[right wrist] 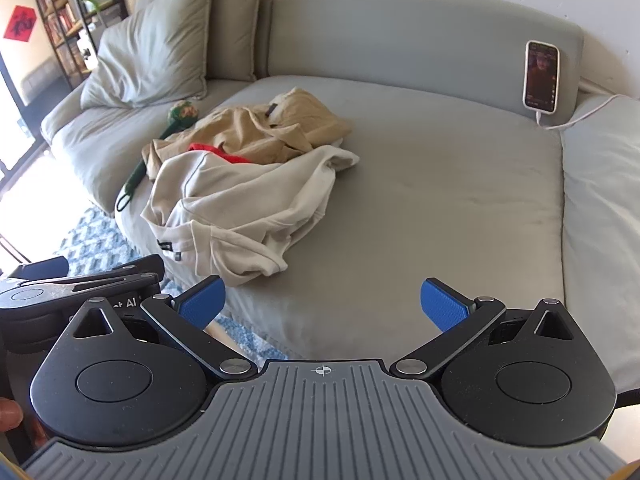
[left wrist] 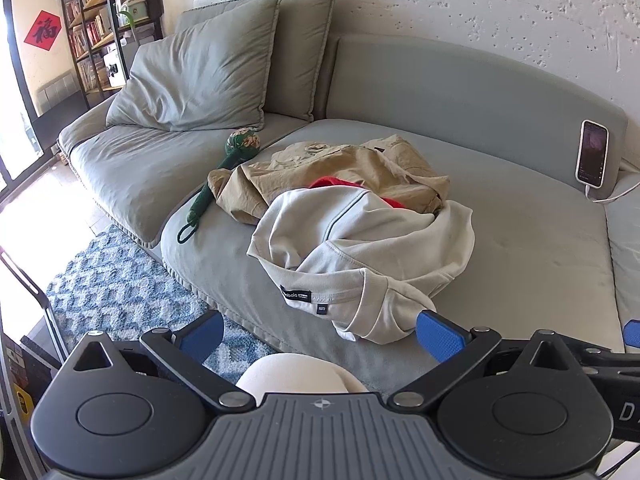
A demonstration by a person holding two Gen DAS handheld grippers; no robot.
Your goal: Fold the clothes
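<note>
- Left wrist view: the left gripper [left wrist: 318, 334] hangs at the sofa [left wrist: 520, 240] edge, jaws wide and holding nothing; the cream sweatshirt [left wrist: 360, 240] lies crumpled mid-frame, its hem just beyond the right blue pad.
- Right wrist view: the right gripper [right wrist: 322, 300] hovers over bare cushion, jaws spread wide and empty, the heap at left of centre.
- Beneath the sweatshirt sit a tan garment [left wrist: 340, 164] and a red garment [left wrist: 332, 182], all unfolded.
- Folding well likely means lifting one piece clear by two matched edge points.
- Most of the red garment is buried; sleeves are hard to trace.
</note>
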